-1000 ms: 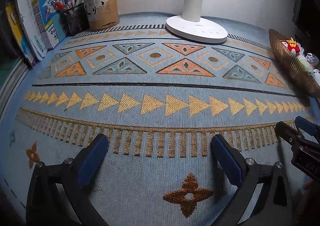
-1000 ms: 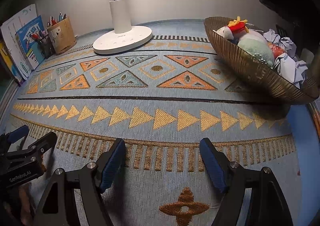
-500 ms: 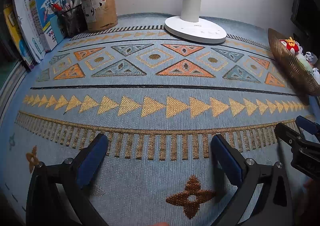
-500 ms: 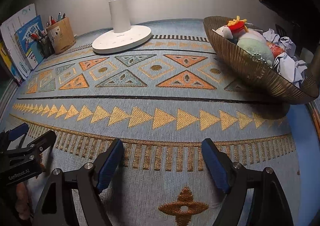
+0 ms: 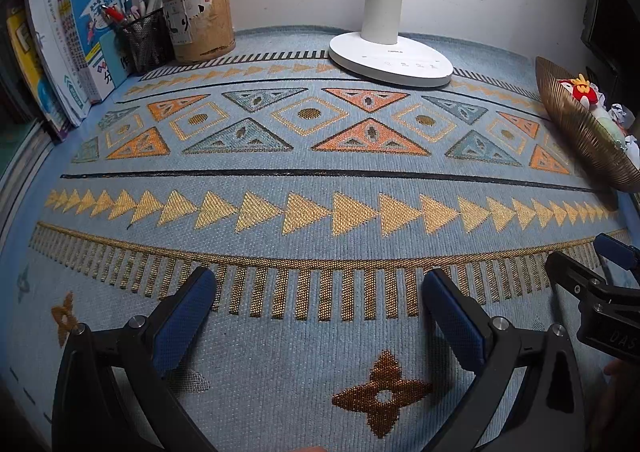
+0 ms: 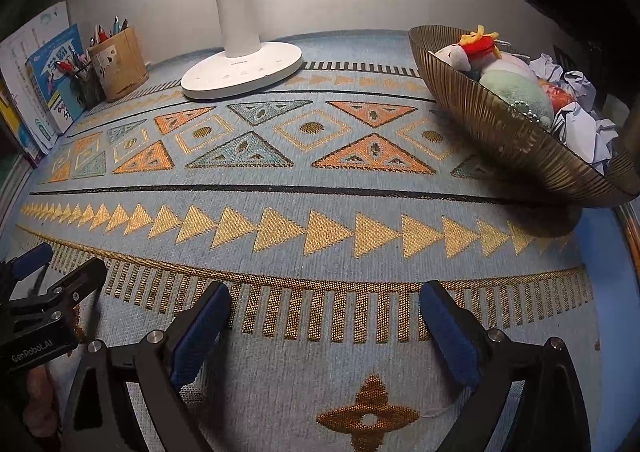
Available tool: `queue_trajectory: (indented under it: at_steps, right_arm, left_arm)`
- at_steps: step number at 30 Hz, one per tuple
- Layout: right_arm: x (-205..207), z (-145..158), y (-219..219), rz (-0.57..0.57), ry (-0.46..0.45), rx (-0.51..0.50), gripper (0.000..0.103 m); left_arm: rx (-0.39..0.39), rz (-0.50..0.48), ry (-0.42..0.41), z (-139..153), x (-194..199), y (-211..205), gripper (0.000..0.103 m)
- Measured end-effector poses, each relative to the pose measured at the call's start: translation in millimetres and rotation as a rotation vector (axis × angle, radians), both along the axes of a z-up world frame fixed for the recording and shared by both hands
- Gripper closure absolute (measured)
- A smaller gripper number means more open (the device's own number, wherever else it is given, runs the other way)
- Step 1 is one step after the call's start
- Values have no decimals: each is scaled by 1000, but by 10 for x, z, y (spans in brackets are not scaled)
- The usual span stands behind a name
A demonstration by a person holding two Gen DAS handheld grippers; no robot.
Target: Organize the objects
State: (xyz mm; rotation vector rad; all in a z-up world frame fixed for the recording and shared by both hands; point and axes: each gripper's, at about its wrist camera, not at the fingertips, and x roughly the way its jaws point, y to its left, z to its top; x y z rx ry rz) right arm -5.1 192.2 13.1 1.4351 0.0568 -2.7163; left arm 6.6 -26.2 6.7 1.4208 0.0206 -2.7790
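Note:
My left gripper (image 5: pixel 318 294) is open and empty, low over the patterned blue mat (image 5: pixel 320 220). My right gripper (image 6: pixel 325 312) is also open and empty over the same mat (image 6: pixel 304 188). Each shows at the edge of the other's view: the right gripper (image 5: pixel 592 264) at the right, the left gripper (image 6: pixel 60 272) at the left. A ribbed bronze bowl (image 6: pixel 516 148) at the right holds plush toys (image 6: pixel 516 88) and crumpled paper (image 6: pixel 580 124). In the left wrist view the bowl (image 5: pixel 584 136) sits at the far right.
A white desk lamp base (image 5: pixel 390 58) stands at the back centre, also in the right wrist view (image 6: pixel 242 70). A cork pen holder (image 5: pixel 200 20), a mesh pen cup (image 5: pixel 146 40) and upright books (image 5: pixel 76 48) stand at the back left.
Both grippers have shifted only slightly; the views have drifted a little. Both jaws stay open and empty.

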Motion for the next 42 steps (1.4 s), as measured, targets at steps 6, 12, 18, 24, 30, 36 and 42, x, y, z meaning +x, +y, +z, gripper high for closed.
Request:
queue_trajectory:
  at_steps: [6,12,18,24,30,36,42]
  right_arm:
    - [-10,-9,-21,4,-11,8,0]
    - [-11,-19,-5,-19,-14,15,0]
    - [-19,-17,-2,-19,-23,14,0]
    - [92,-27,8,-23,28,8,0]
    - [104,-40,-8,-24,28,7,0]
    - [102,-43,-7,-23,28,6,0]
    - [102,-41,-7,-23,28,6,0]
  left_arm:
    - [0,0,0,-2,1,1,0]
    - [0,-1,0,-6,2,1,0]
    - [0,-1,0,-7,2,2,0]
    - [1,-1,0,-10,0,1,0]
    - [0,0,1,-15,-1,9,0]
    - [1,0,1,-11,-2,5,0]
    - [1,-1,1,-9,-1,1,0]
